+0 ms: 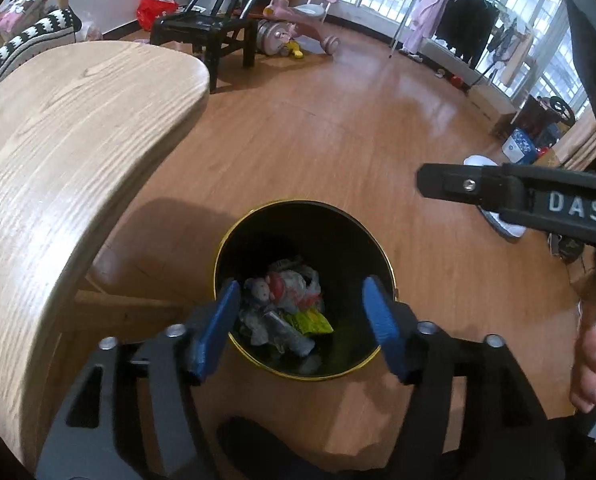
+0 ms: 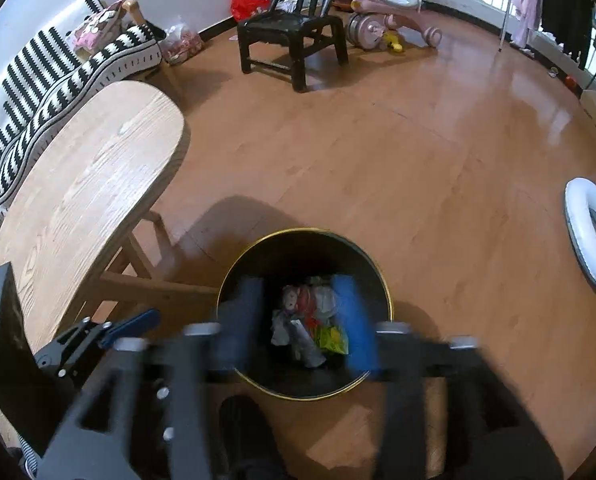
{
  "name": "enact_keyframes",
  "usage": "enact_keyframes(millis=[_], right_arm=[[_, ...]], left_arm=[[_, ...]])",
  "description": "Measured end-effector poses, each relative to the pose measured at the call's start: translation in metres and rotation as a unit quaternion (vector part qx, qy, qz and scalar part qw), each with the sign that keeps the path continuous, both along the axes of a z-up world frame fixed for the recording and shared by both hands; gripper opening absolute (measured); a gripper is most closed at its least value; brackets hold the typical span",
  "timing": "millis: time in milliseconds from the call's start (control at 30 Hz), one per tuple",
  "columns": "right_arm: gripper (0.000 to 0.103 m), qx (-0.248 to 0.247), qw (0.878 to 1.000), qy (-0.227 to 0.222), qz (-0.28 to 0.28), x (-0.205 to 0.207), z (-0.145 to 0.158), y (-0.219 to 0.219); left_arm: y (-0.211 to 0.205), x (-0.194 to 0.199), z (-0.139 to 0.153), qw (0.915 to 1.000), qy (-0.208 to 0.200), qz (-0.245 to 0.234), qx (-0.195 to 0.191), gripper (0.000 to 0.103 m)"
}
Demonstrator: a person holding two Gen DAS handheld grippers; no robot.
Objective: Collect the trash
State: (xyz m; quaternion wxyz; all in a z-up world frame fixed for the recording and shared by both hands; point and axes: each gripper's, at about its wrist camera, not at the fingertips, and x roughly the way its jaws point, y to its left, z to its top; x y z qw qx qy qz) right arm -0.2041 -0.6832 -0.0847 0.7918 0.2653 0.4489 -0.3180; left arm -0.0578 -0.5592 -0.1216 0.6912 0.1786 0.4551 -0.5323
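A black trash bin with a gold rim (image 1: 303,202) stands on the wooden floor beside a table; it also shows in the right wrist view (image 2: 304,233). Crumpled wrappers and a yellow-green packet (image 1: 294,308) lie inside it, seen too in the right wrist view (image 2: 310,324). My left gripper (image 1: 302,320) hovers above the bin, open and empty, blue pads wide apart. My right gripper (image 2: 298,320) is also above the bin, blurred by motion, open and empty. The right gripper's side shows at the right of the left wrist view (image 1: 518,200).
A light wooden table (image 1: 58,160) curves along the left, close to the bin. A black chair (image 2: 294,32), a pink tricycle (image 2: 394,4) and a striped sofa (image 2: 58,68) stand at the back. A white ring (image 2: 592,232) lies on the floor at right.
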Motion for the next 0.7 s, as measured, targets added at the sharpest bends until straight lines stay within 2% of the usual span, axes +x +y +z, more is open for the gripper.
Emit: enact_keyframes(millis=[167,267,333,367,467,533,600,700], right_arm=[[0.067,-0.024,0.999,-0.020,0.010,0.010,0.020,0.013],[0.079,-0.049,0.997,-0.047,0.025,0.024,0.042,0.029],[0.090,-0.066,0.994,-0.072,0.039,0.034,0.058,0.044],[0.091,-0.072,0.993,-0.083,0.051,0.041,0.065,0.054],[0.094,-0.092,0.983,-0.115,0.110,0.071,0.085,0.096],[0.095,-0.098,0.978,-0.116,0.146,0.089,0.091,0.121],[0.095,-0.103,0.970,-0.120,0.187,0.108,0.096,0.152],[0.095,-0.100,0.956,-0.127,0.245,0.137,0.100,0.197]], left_arm=[[0.020,0.003,0.026,0.9997,-0.017,0.009,-0.016,0.086],[0.045,0.010,0.047,0.9987,-0.032,0.029,-0.026,0.093],[0.072,0.021,0.063,0.9961,-0.061,0.059,-0.027,0.096],[0.086,0.027,0.071,0.9937,-0.079,0.076,-0.024,0.096],[0.137,0.053,0.088,0.9837,-0.116,0.137,-0.011,0.096],[0.175,0.074,0.096,0.9746,-0.128,0.184,-0.001,0.096],[0.218,0.093,0.103,0.9634,-0.139,0.229,0.010,0.096],[0.289,0.114,0.111,0.9416,-0.156,0.297,0.026,0.096]])
